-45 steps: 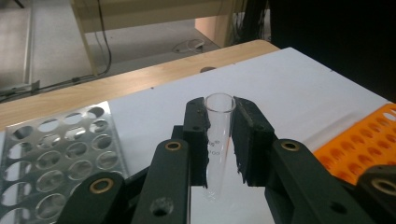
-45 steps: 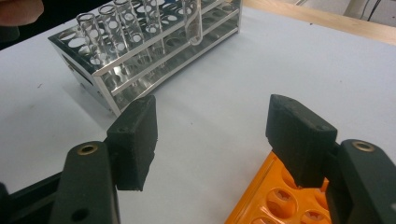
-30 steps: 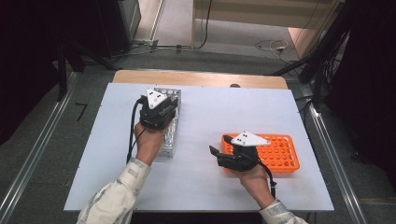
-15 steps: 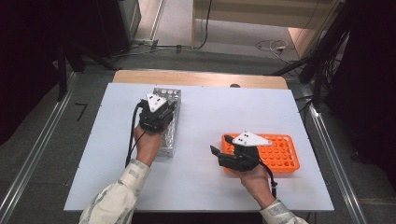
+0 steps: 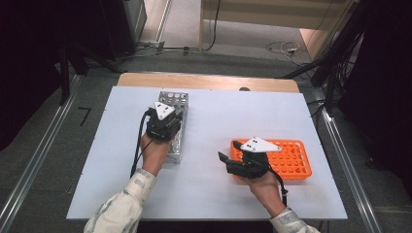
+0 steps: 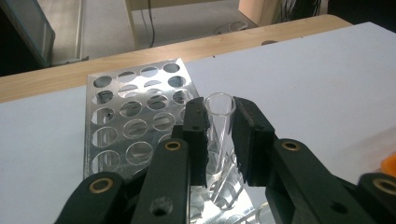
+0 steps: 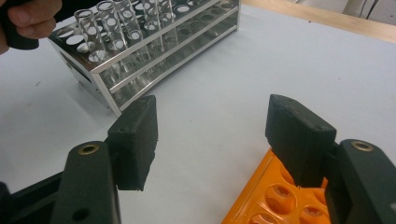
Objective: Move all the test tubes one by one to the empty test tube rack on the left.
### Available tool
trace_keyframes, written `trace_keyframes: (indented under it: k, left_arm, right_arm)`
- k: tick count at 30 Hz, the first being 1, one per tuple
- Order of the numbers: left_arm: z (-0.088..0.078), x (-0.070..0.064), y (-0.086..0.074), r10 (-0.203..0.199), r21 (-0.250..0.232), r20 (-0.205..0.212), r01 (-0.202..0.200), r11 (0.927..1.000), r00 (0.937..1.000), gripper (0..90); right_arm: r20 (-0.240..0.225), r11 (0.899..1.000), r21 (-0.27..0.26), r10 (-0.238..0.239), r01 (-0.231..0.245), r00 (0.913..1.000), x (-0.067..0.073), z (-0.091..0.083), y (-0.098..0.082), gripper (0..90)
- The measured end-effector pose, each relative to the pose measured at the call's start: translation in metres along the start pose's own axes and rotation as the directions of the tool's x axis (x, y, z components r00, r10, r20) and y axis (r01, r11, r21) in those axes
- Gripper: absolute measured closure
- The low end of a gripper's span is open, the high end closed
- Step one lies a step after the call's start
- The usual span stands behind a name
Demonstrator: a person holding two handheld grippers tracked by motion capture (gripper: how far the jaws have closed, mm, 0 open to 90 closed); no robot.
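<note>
Pinching a glass tube (image 6: 219,122), left fingers (image 6: 196,140); right fingers (image 7: 135,140) wide apart.

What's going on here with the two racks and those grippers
A person works at a white table with a gripper in each hand. The left gripper is shut on a clear glass test tube, holding it upright over the metal test tube rack, which holds more tubes. The right gripper is open, its jaws apart over the near corner of the orange plastic rack.

Metal rack (image 5: 175,127) left, plastic rack (image 5: 291,158) right.
</note>
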State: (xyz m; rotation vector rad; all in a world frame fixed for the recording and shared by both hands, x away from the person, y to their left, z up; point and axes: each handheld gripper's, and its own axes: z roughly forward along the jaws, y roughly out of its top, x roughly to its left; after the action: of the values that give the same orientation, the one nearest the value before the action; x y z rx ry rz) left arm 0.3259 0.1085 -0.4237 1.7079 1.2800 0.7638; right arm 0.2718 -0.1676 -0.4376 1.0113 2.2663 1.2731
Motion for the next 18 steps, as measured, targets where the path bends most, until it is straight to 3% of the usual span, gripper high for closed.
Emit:
trace_keyframes:
  k: [13,18]
  left_arm:
    - [-0.0025,0.0018,0.0013,-0.025,0.0,0.023,0.025,0.9997,0.9994,71.8]
    - [-0.0074,0.0026,0.0026,-0.042,-0.009,0.038,0.043,0.999,0.9984,66.0]
  right_arm:
    - [0.0,1.0,0.003,-0.003,0.003,1.0,-0.0004,0.0003,-0.0004,33.0]
    - [0.003,1.0,0.002,-0.002,0.002,1.0,-0.0008,0.0,-0.0005,33.0]
